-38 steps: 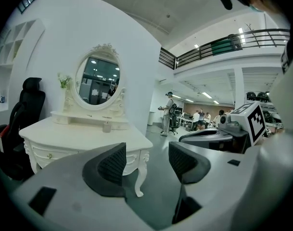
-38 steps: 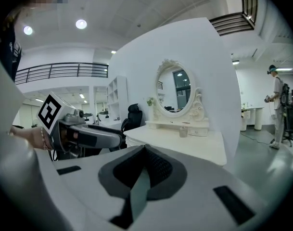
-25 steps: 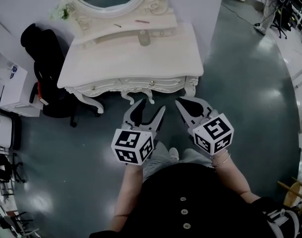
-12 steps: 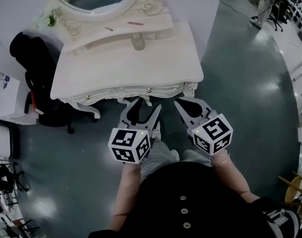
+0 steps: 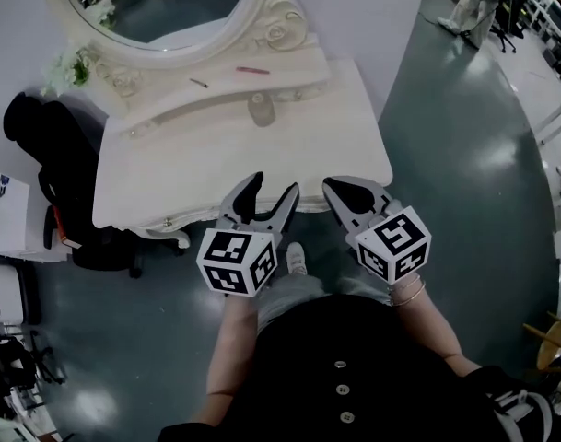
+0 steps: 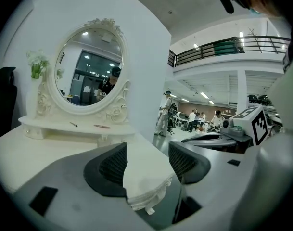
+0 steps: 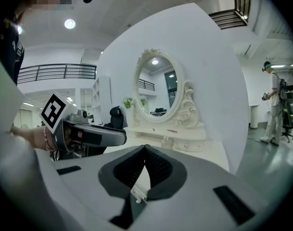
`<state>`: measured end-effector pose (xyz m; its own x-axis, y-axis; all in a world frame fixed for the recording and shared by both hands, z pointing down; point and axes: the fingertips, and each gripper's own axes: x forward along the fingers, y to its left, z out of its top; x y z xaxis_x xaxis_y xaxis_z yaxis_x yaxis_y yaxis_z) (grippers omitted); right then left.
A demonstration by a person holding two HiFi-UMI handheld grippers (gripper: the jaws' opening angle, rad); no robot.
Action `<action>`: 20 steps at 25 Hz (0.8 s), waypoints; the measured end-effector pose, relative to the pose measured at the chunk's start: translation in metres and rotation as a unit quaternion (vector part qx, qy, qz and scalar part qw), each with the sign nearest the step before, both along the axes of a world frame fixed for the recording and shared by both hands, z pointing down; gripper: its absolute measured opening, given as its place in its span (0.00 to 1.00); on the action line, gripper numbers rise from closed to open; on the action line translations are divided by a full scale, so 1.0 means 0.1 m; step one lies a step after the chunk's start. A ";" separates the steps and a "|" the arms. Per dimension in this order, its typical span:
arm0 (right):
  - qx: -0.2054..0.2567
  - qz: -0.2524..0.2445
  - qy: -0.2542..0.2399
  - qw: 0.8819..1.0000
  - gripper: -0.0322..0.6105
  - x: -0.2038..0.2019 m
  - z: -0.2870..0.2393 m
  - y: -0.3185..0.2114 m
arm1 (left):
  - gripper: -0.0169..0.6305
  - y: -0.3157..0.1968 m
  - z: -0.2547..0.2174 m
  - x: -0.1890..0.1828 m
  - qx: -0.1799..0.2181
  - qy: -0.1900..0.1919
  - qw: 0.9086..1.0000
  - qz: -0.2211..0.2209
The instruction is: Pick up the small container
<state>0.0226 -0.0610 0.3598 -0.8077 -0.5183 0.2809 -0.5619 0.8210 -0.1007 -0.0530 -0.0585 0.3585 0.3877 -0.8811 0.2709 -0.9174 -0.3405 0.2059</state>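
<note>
The small container (image 5: 260, 109) is a greyish jar standing on the white dressing table (image 5: 169, 168), just in front of the raised shelf below the mirror. Both grippers hover side by side at the table's front edge, well short of the jar. My left gripper (image 5: 273, 188) is open with nothing between its jaws; in the left gripper view (image 6: 147, 154) only the table's corner shows through the gap. My right gripper (image 5: 346, 188) is shut and empty, and its pads meet at the tips in the right gripper view (image 7: 145, 148).
An oval mirror (image 5: 160, 7) in a carved frame rises behind the shelf, which carries a pink stick (image 5: 252, 69) and a small dark item (image 5: 199, 83). A black chair (image 5: 54, 159) stands left of the table. A person (image 5: 472, 3) stands at the far right.
Both grippers have moved forward towards the dressing table and now reach its front edge. The table and jar lie nearer in the head view. The jaws look unchanged.
</note>
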 end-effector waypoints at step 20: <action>0.009 0.045 -0.009 0.999 0.05 -0.84 -0.08 -0.98 | 0.42 -1.10 -0.12 -0.83 0.016 -0.011 0.999 0.046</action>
